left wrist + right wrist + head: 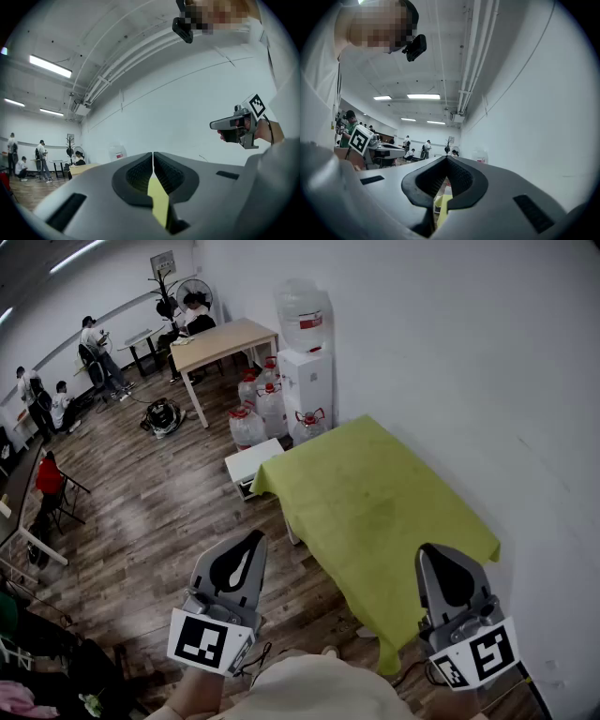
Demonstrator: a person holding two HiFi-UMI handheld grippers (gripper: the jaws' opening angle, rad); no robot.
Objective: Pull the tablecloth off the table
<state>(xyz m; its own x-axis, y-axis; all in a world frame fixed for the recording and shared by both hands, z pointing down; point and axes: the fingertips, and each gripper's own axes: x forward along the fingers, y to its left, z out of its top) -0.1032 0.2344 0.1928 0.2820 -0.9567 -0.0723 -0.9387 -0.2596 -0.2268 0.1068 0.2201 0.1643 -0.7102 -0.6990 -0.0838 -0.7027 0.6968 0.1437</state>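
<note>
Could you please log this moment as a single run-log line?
stage: no grasp yet | left gripper: shut, empty, level | right gripper: shut, empty, level | tablecloth: green, spread out, untouched

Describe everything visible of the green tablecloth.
The tablecloth is plain yellow-green fabric, faintly mottled and lightly creased. It lies spread over a rectangular table along the white wall, hiding the whole top. Its edges hang down on the open sides, and the corners droop in points. Nothing rests on it. Neither the left tool nor the right tool touches it. Both are shut and empty, held in the air at its near end.
</note>
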